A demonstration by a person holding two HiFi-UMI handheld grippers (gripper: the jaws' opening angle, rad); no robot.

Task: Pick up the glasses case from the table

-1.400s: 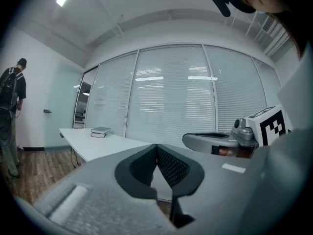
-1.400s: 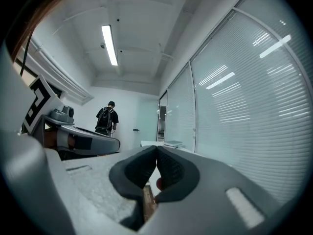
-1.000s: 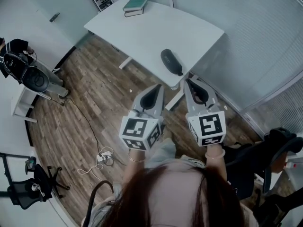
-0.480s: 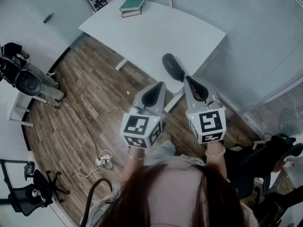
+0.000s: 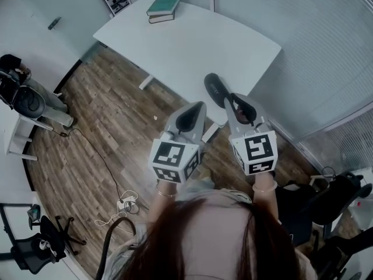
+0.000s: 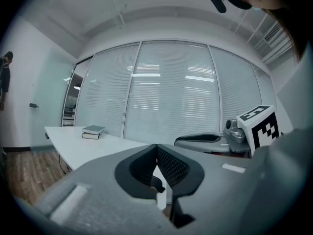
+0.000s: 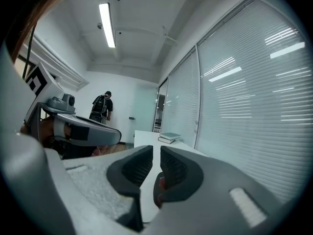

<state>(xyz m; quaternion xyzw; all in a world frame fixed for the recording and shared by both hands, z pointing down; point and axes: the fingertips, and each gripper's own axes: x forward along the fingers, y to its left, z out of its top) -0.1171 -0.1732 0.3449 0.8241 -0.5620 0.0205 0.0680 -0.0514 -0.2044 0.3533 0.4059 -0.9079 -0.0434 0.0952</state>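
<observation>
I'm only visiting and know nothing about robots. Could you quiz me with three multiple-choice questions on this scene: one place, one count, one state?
1. Where is the glasses case?
A in a drawer
B on the table's near edge
C on the floor

2. How many books are stacked?
A one
B two
C four

3. The left gripper's jaws are:
A wide apart
B clamped on the case
C together, empty

Answers:
1 B, it lies at the table edge nearest the person.
2 B, a green one tops a darker one.
3 C, the jaws meet with nothing between.
</observation>
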